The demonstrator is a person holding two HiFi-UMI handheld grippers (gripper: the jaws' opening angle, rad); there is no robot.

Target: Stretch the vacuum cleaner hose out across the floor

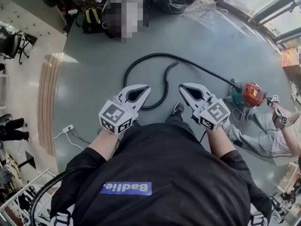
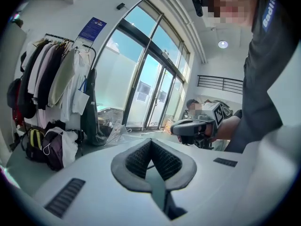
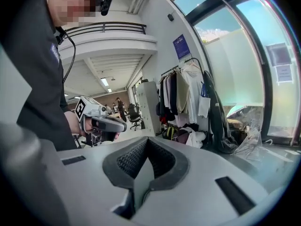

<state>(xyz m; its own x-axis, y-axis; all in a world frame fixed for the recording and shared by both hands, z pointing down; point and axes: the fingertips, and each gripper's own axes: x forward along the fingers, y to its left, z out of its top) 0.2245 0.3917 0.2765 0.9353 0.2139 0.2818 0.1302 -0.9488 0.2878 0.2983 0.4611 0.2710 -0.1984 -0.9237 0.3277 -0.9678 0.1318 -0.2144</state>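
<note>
Hose (image 1: 155, 55) lies coiled; left gripper (image 1: 141, 90) and right gripper (image 1: 186, 88), both closed empty, should open before grasping it

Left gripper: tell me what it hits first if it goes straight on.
Nothing close: the left gripper, jaws shut, hangs in open air. Tilted slightly down, it would probably reach the floor near the hose loop; depth is unclear.

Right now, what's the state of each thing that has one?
left gripper: shut, empty.
right gripper: shut, empty.
hose: curled in loops on the floor, not stretched out, not held.
red and teal machine: on the floor, at one end of the hose.
</note>
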